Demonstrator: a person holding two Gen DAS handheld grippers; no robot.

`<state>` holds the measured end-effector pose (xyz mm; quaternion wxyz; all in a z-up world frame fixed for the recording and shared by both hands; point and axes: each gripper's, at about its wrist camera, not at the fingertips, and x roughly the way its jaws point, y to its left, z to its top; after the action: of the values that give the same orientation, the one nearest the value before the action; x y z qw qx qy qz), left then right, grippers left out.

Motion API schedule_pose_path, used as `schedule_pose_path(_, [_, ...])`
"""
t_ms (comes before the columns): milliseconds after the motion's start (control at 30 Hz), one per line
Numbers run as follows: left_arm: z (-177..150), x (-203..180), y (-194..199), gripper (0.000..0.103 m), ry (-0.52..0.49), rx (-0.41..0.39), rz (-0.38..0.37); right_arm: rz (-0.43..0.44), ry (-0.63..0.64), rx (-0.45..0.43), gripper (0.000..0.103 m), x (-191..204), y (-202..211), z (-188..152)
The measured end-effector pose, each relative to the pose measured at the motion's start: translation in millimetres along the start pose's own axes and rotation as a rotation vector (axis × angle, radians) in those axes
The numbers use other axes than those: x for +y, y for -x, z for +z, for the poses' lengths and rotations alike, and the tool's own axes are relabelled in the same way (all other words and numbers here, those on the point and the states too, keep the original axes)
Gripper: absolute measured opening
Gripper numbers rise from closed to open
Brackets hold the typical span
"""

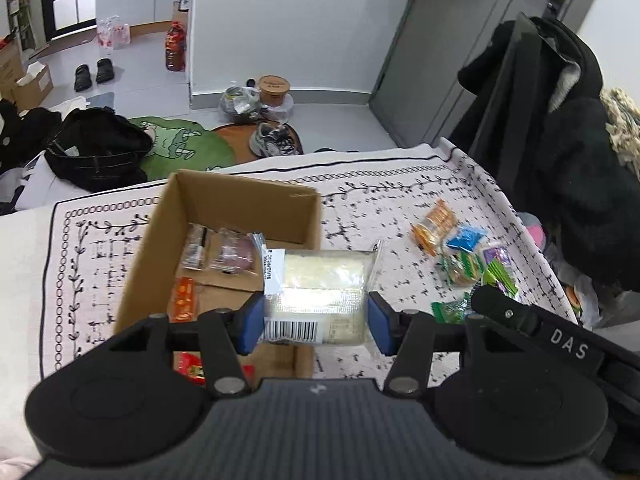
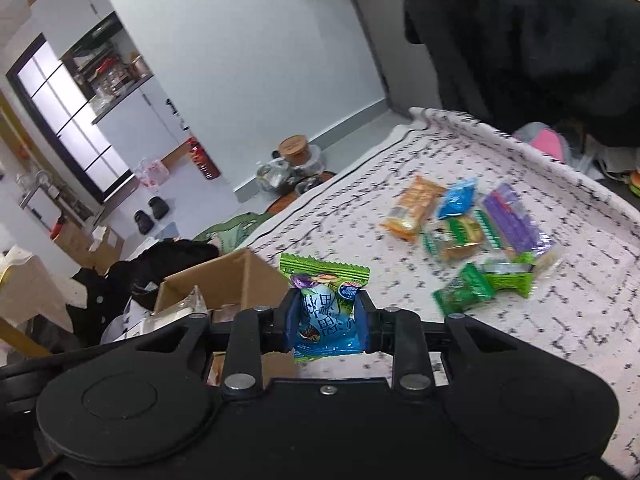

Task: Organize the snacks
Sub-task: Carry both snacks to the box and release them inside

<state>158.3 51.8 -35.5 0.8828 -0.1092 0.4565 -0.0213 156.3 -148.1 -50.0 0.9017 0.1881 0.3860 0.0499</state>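
Observation:
My left gripper is shut on a clear pack of pale biscuits and holds it above the right wall of the open cardboard box. The box holds several small wrapped snacks, among them an orange one and a red one. My right gripper is shut on a green-and-blue snack packet, held above the cloth just right of the box. Several loose packets lie on the patterned cloth to the right; they also show in the left wrist view.
The box and snacks sit on a white cloth with black patterns covering a table. Beyond the far edge, the floor holds a green mat, shoes and black clothing. Dark coats hang at the right.

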Motion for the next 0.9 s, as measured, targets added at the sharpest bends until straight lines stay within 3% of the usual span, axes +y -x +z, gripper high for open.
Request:
schedule_pose_path(333, [7.2,37.1,-5.6,0.055,0.065,0.027,0.015,0.044,0.040,0.040,0.028,37.7,-18.4,-2.8])
schedule_pose_path(733, [11.9,62.7,-6.0,0.071,0.134,0.025,0.052,0.128,0.028,0.090,0.030,58.1,-34.6,-2.2])
schedule_pose_path(833, [12.8,66.5,-4.2,0.073,0.148,0.022,0.060,0.171,0.007,0.106,0.033,58.4,-40.9,-0.8])
schedule_pose_path(900, [13.5,69.8,-2.7,0.075,0.156,0.017,0.077,0.191,-0.003,0.123,0.042,57.8,-44.5,-0.3])
